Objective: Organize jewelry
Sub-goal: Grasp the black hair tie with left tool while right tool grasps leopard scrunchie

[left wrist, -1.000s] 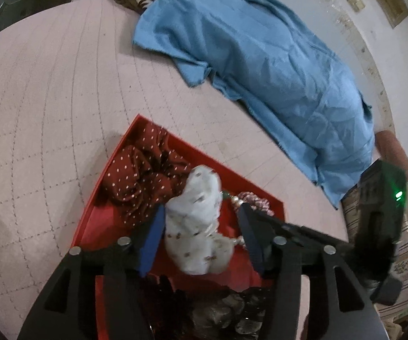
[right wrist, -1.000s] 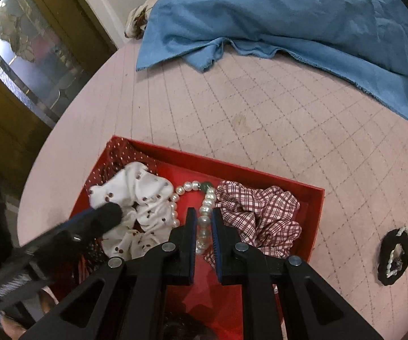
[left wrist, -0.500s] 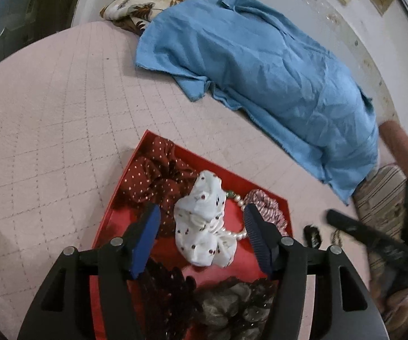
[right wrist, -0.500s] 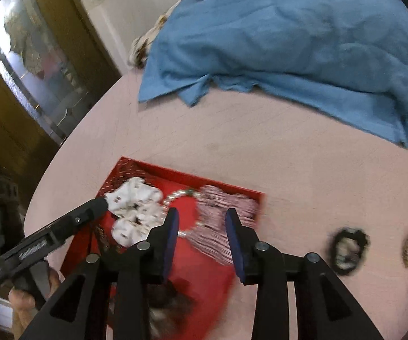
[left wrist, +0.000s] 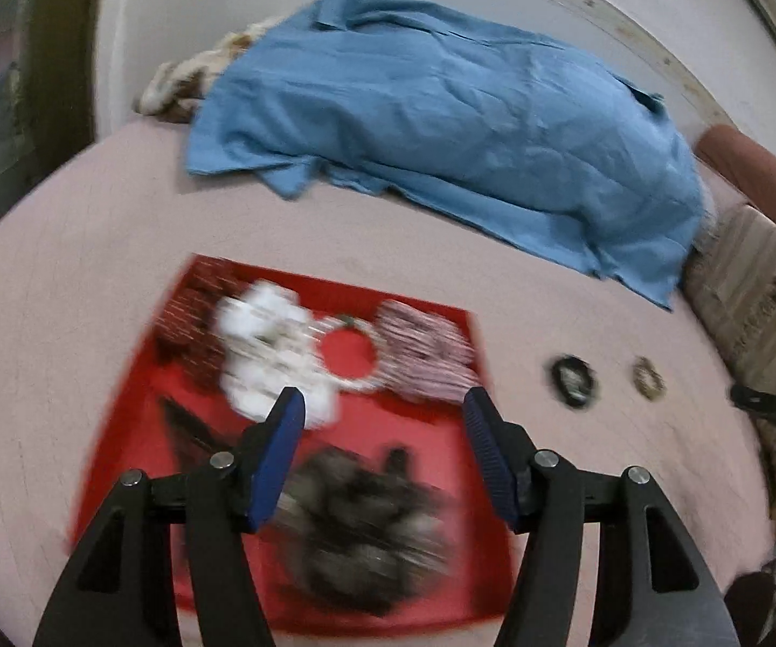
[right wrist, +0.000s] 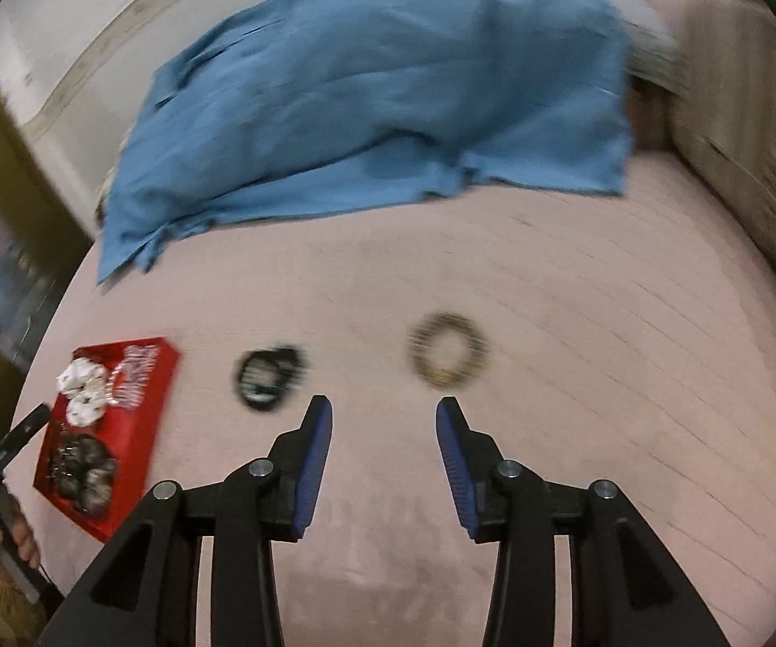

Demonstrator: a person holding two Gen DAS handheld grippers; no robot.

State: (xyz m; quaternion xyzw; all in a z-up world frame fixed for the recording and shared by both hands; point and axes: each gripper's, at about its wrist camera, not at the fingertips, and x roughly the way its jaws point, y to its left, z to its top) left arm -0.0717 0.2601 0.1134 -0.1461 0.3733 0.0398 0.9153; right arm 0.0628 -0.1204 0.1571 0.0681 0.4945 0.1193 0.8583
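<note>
A red tray (left wrist: 134, 420) on the pink bed cover holds a white spotted scrunchie (left wrist: 258, 345), a pearl bracelet (left wrist: 350, 377), a checked scrunchie (left wrist: 425, 356), a dark red dotted scrunchie (left wrist: 194, 312) and a dark scrunchie (left wrist: 366, 534). My left gripper (left wrist: 382, 420) is open and empty above the tray. My right gripper (right wrist: 382, 426) is open and empty over the bare cover. A black hair tie (right wrist: 269, 377) lies ahead to its left and a gold bracelet (right wrist: 447, 356) just ahead. The tray (right wrist: 151, 404) is at the far left in the right wrist view.
A blue cloth (left wrist: 442, 124) lies across the back of the bed (right wrist: 549, 323). A patterned cloth (left wrist: 183, 86) sits behind it. A striped pillow (left wrist: 754, 291) is at the right edge. The black hair tie (left wrist: 574, 380) and gold bracelet (left wrist: 649, 377) lie right of the tray.
My right gripper let go of the pearl bracelet in the tray, opened and swung right over the bare cover. My left gripper pulled back and up from the tray.
</note>
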